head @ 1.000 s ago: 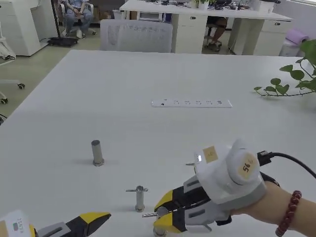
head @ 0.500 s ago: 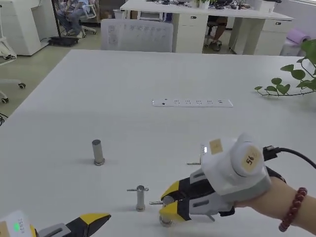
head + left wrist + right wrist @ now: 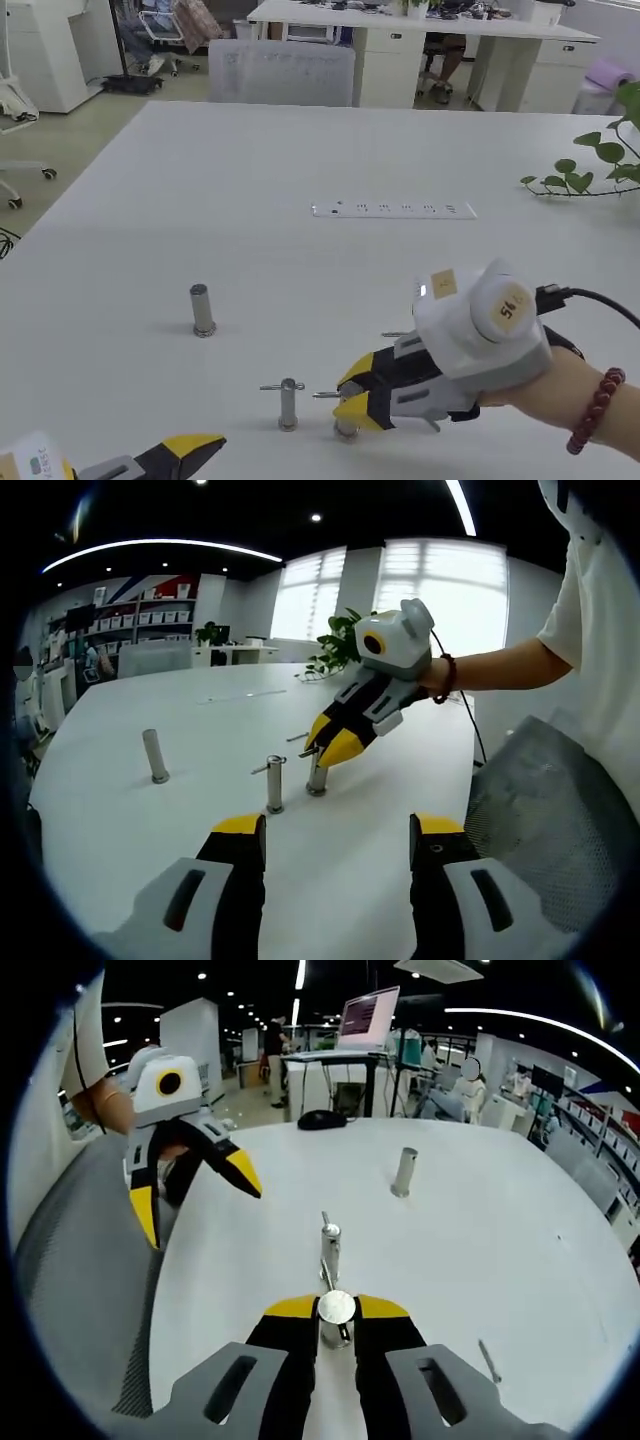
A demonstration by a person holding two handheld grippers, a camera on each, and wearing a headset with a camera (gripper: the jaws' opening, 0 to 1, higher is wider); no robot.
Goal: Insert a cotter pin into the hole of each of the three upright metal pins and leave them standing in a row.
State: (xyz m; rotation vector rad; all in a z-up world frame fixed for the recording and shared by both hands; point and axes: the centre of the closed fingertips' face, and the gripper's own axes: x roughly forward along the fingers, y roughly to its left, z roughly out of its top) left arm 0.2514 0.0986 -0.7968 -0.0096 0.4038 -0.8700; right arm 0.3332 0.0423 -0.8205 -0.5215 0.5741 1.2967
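As right tool shifts, pin clamped

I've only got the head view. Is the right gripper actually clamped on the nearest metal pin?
Observer: Yes. In the right gripper view, the right gripper has its fingers closed on either side of the nearest pin, at its top.
Operator: And the left gripper, is it holding anything?
Observer: No. The left gripper view shows the left gripper open, with nothing between its fingers.
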